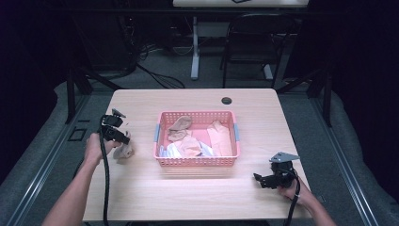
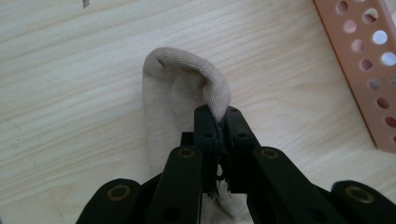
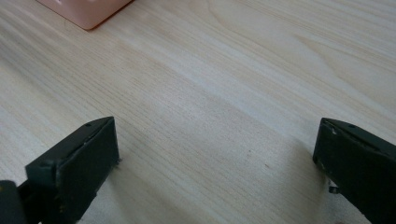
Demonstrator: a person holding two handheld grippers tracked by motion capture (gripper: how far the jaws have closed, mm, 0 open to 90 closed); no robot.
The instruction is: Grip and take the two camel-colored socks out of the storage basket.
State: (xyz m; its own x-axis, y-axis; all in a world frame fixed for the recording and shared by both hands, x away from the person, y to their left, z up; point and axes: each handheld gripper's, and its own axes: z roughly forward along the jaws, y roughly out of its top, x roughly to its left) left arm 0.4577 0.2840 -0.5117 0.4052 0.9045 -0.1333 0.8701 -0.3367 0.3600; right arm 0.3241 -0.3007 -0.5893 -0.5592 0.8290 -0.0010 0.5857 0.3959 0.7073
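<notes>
At the left side of the wooden table [image 1: 141,188], the left gripper [image 1: 123,139] is pointing down toward the tabletop, with the person's left hand [image 1: 96,148] wrapping its body and its cable trailing back along the forearm. Its jaws are pressing together on a beige sock [image 1: 124,150], which is lying on the table directly under and just in front of the jaw tips. In the left gripper view the sock [image 2: 187,88] is folding over in a soft loop that is rising just beyond the tips, one side of the loop running down between the closed jaws while the rest of the cloth is spreading flat on the wood beneath the left gripper [image 2: 219,122]. The sock is sitting just beside the pink basket [image 1: 197,161], apart from its left wall, and a corner of that perforated basket [image 2: 369,88] is showing at the right edge of the left gripper view. The basket is standing near the middle of the table and is holding several more pieces of cloth, beige, peach and pale ones lying jumbled together. Farther right, near the front right corner of the table, the right gripper [image 1: 258,179] is resting low over bare wood, held by the person's right hand [image 1: 292,189], well apart from the basket. Its jaws are standing wide apart with nothing between them, as the right gripper view is showing over the right gripper [image 3: 217,163], with a corner of the basket [image 3: 88,11] at the top left.
</notes>
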